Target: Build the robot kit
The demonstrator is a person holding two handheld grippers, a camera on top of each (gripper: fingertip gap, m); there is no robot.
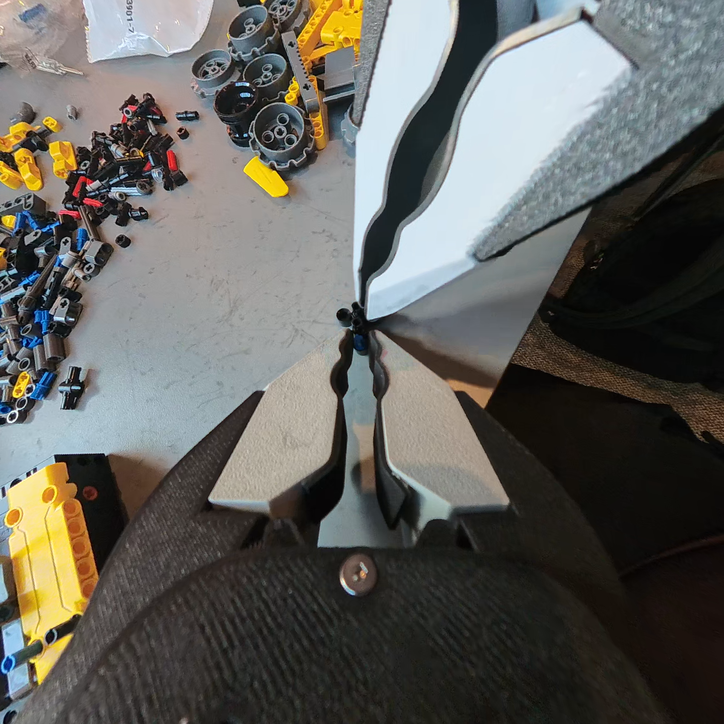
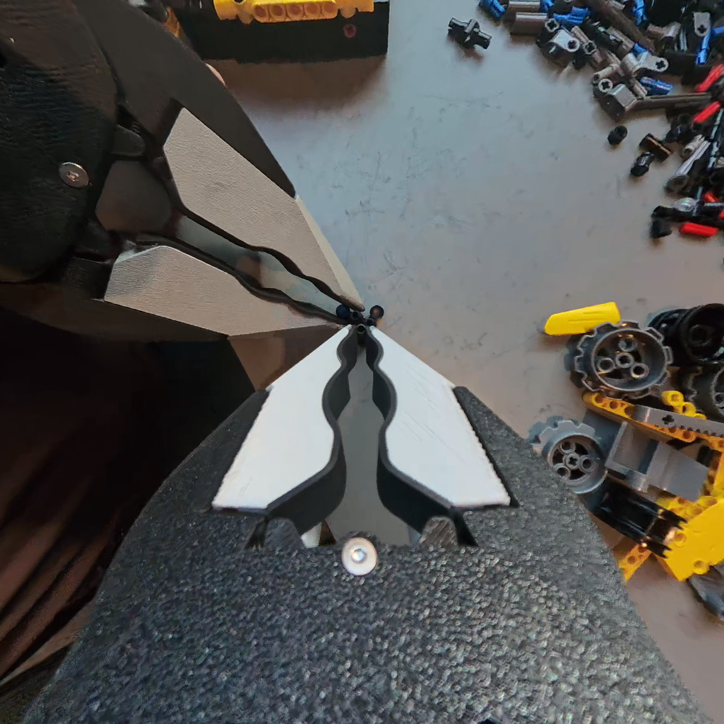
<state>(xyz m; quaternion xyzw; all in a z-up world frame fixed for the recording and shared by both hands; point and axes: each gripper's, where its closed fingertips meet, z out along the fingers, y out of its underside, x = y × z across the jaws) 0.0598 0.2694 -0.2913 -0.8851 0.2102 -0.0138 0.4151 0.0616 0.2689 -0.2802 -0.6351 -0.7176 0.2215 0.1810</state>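
Work surface: a grey, scuffed tabletop (image 1: 219, 297) carrying sorted heaps of toy construction parts.

Far side of the table: a partly built yellow and grey model (image 2: 666, 470) lies beside a cluster of grey wheel hubs (image 1: 280, 135). A single yellow wedge-shaped panel (image 1: 266, 182) rests just in front of the hubs. A crumpled clear plastic bag (image 1: 145, 27) lies at the table's far edge.

Near the left gripper's body: a yellow block-shaped housing (image 1: 47, 556) sits against a black box.

Loose stock: a long heap of small pins, axles and connectors (image 1: 43, 274) in black, blue, red and grey, with one black cross-shaped connector (image 1: 72, 386) apart at its near edge.

Left gripper (image 1: 360, 339): jaws clenched at the tips on a small blue pin (image 1: 359, 341), of which only a short length shows between them.

Right gripper (image 2: 361, 333): jaws clenched on a small black connector (image 2: 360, 319), a piece with several round sockets; one stub lies between the tips and the rest stands clear.

Relation: the two grippers meet tip to tip above a bare part of the table, well apart from the heaps. The blue pin touches the black connector; whether it is seated in a socket cannot be told. Judgement: each piece is pinched at its end so the mating faces stay exposed, and the parts are raised off the table for alignment.
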